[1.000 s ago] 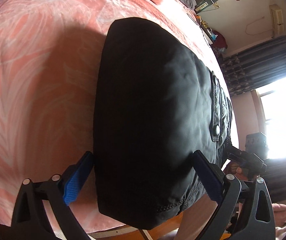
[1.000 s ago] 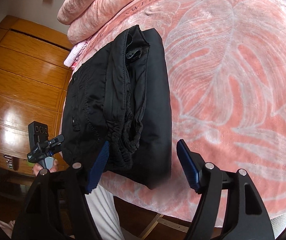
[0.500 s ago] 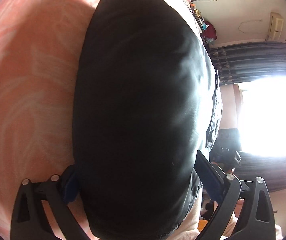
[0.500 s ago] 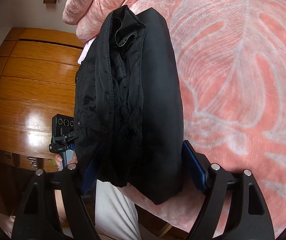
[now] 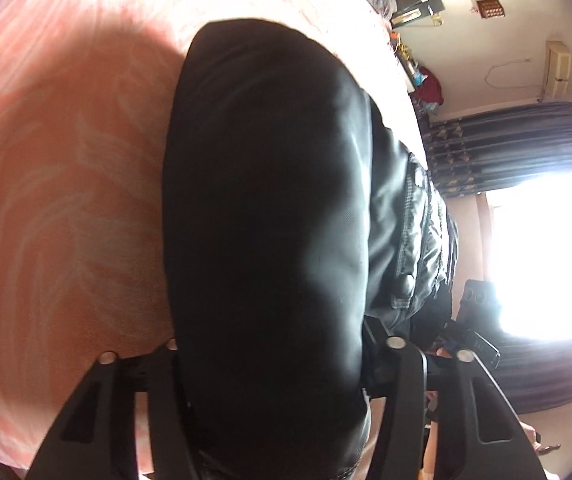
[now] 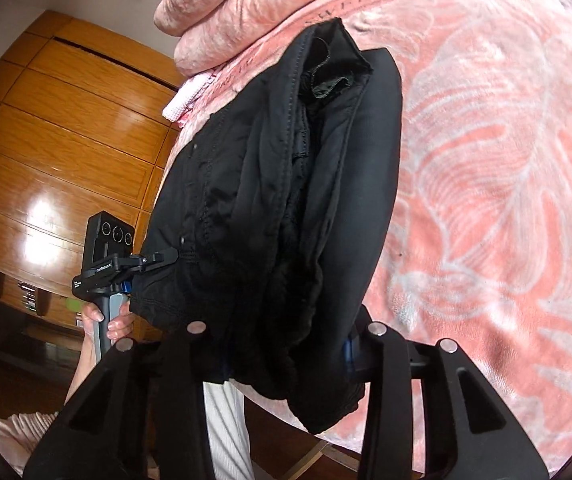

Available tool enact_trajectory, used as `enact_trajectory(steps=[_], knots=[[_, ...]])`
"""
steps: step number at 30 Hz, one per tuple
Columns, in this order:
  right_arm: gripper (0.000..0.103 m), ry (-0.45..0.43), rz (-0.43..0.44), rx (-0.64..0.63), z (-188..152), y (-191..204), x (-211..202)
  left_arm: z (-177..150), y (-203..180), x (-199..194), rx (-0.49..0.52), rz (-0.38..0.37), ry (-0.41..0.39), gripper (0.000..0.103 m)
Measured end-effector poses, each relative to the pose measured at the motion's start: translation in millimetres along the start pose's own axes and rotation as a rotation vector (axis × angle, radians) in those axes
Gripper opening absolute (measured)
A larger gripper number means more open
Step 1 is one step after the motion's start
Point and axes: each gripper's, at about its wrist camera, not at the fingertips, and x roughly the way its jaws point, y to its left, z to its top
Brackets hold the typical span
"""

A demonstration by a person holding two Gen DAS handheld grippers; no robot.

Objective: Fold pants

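Folded black pants (image 5: 269, 220) form a thick bundle on the pink bed cover (image 5: 65, 200). My left gripper (image 5: 273, 340) has the near end of the bundle between its fingers; its jaws are closing and the pads press into the cloth. In the right wrist view the pants (image 6: 286, 180) show their layered waistband side, bunched and partly raised off the bed. My right gripper (image 6: 286, 332) clamps that end, jaws closing on the fabric. The left gripper's body, held by a hand (image 6: 113, 320), shows at the bundle's far side.
The leaf-patterned pink cover (image 6: 486, 160) spreads wide to the right. A rolled pink blanket (image 6: 225, 12) lies behind the pants. A wooden wardrobe (image 6: 65, 140) stands beyond the bed edge, and dark curtains (image 5: 506, 152) beside a bright window. A person's white-clad leg (image 6: 225, 420) is below.
Both grippers slid forward around the ends of the pants bundle and their jaws narrowed onto it. The bundle has bunched up and its right end has risen off the bed.
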Motion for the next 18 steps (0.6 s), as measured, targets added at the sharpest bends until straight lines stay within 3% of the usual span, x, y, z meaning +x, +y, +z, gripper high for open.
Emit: enact_trajectory(steps=[7,14,18], knots=[[0.036,-0.073,-0.03,-0.065,24,25,-38,1,-41,-12,0.068,-0.106,-0.118,0.044],[0.037,-0.124,-0.057,-0.097,86,15,-62,40,-83,8,0.149,-0.119,-0.171,0.044],[0.037,-0.12,-0.058,-0.072,127,-7,-46,71,-90,22,0.156,-0.091,-0.194,0.044]])
